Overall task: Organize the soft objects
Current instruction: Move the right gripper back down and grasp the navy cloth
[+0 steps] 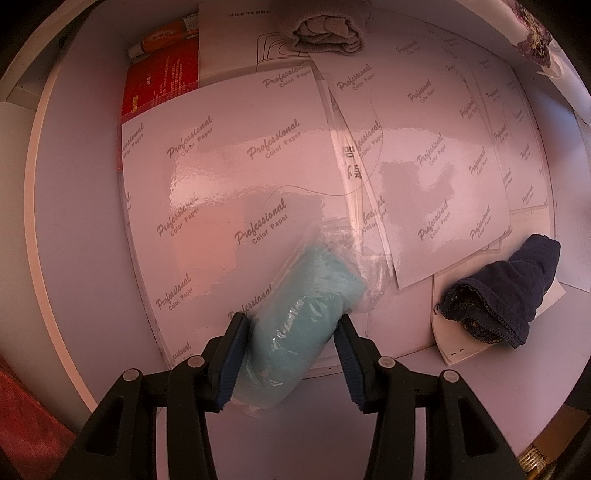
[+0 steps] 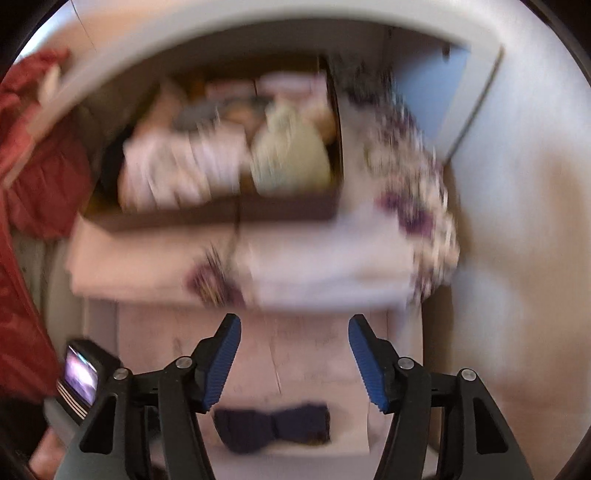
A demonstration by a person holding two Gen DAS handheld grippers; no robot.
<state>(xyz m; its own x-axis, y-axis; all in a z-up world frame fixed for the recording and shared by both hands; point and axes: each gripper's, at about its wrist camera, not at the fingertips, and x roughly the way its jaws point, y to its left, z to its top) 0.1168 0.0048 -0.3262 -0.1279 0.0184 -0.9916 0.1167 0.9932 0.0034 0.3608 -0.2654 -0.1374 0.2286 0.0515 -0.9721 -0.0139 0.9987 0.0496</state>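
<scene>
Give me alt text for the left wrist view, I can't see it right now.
The left gripper is closed on a teal cloth roll in clear plastic wrap, above glossy sheets printed "Professional Color Paper". A dark navy lace-edged garment lies to the right, and a folded grey cloth sits at the top.

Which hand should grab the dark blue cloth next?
Right, probably. The right gripper has open, empty jaws with the dark blue cloth just below them. The left gripper is shut on the bagged teal roll.
</scene>
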